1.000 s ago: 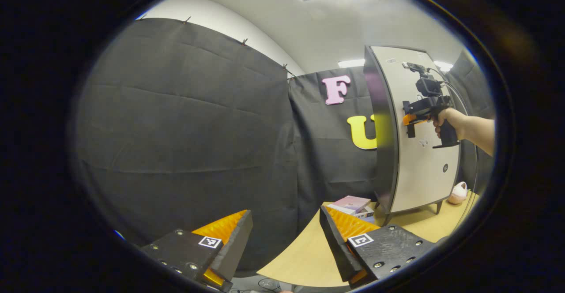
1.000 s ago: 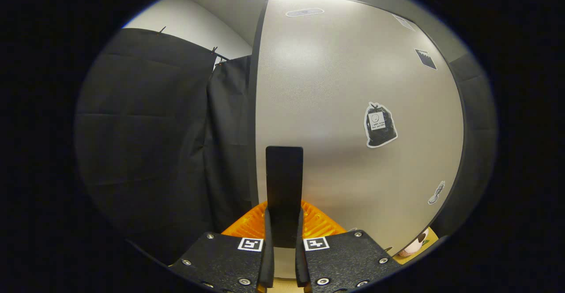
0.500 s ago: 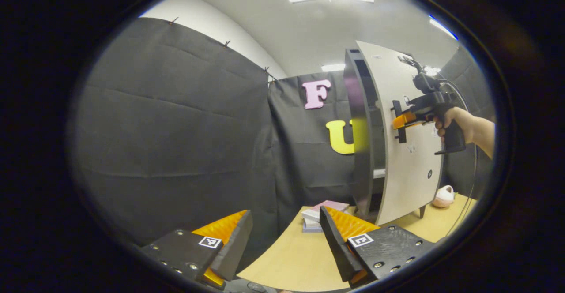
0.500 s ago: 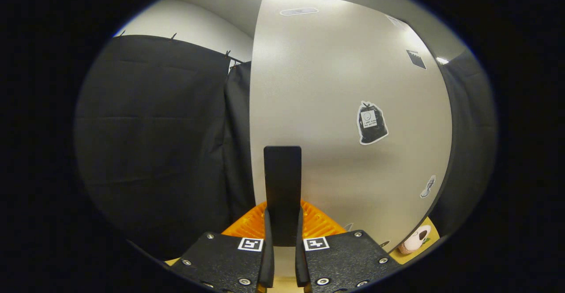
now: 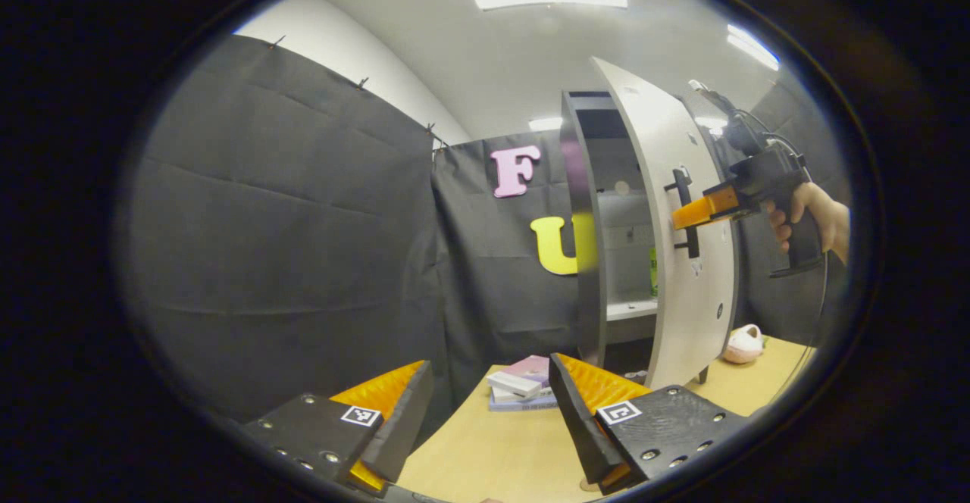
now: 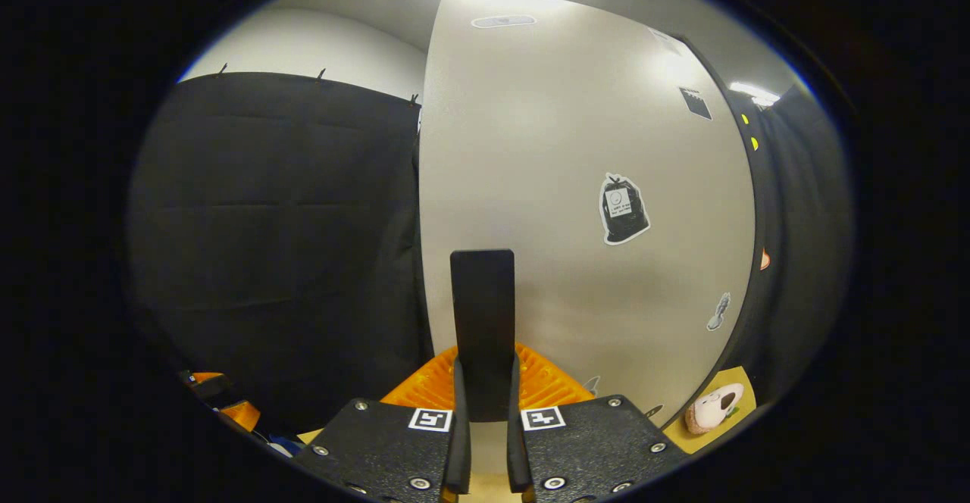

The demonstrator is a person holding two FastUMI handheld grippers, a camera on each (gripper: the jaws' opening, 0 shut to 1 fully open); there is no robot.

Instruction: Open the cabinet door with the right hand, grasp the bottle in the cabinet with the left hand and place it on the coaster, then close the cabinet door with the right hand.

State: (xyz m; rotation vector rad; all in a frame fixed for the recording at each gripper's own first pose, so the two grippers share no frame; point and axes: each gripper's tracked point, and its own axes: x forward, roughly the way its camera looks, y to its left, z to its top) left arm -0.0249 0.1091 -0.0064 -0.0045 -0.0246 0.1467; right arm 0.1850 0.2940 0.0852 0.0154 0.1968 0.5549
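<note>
We see, in the left gripper view, the tall pale grey cabinet (image 5: 606, 207) with dark edges standing on the light wooden table (image 5: 492, 450), its flat grey door (image 5: 686, 260) swung partly open so the shelves inside show. In the right gripper view the same door (image 6: 576, 185) stands close in front of the camera, and its face carries small stickers, among them a black bag-shaped sticker (image 6: 624, 210). Through the gap in the left gripper view a sliver of a green bottle (image 5: 652, 271) stands on a pale shelf, mostly hidden by the door's edge. On the table just beside the cabinet's foot lies a small stack of books (image 5: 523, 391), and well to the right a small pink and white plush toy (image 5: 743, 344). The right gripper (image 6: 483, 382) has both fingers pressed on the black vertical bar handle (image 6: 483, 321) of the door; from the left gripper view we see that gripper (image 5: 686, 219) side-on at the handle (image 5: 686, 211), with a hand (image 5: 811, 219) around its grip. The left gripper (image 5: 489, 404) hangs over the table edge with its fingers spread wide and nothing between them.
</note>
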